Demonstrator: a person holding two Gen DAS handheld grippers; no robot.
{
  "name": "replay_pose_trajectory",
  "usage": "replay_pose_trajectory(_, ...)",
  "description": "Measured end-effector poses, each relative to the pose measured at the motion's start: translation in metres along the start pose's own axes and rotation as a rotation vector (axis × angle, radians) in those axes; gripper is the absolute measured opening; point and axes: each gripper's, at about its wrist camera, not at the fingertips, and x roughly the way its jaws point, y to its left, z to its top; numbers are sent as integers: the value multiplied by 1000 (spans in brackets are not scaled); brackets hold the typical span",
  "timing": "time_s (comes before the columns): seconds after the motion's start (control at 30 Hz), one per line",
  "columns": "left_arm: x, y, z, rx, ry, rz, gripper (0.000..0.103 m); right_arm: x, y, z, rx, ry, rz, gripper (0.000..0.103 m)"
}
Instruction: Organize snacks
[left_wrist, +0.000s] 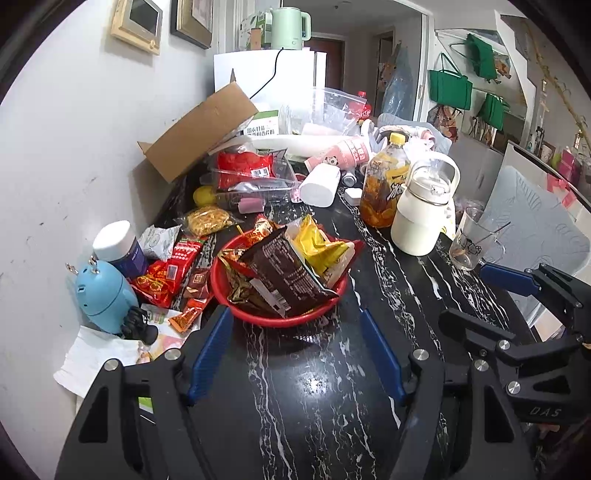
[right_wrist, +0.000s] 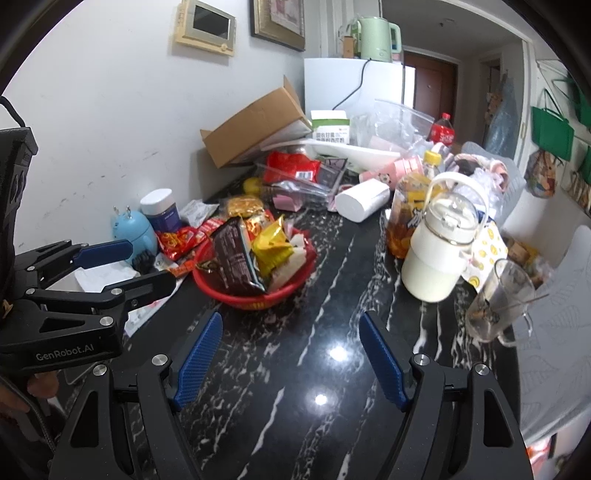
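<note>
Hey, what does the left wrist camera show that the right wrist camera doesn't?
Only the left wrist view shows the right gripper from the side, at its right edge, jaws open. Only the right wrist view shows the left gripper side-on, at its left edge, also open, and a smiley-print cloth. Both show the red plastic basket of snack packets, the white lidded jug and the black marble table.

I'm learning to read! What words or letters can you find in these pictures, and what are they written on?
"GenRobot.AI": on the side of the left tool.
"DAS": on the side of the right tool.
Green and white box: Chinese characters, too blurred to read.
Tea bottle: big Chinese characters, unclear.
Dark brown snack bag, red snack packets and cola bottle: print too small.
</note>
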Motion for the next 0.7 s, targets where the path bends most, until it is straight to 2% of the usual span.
replay_pose_trajectory(0.7,0,0,-2,6,9,-1,71,5,-3,-7,24,26,2,77)
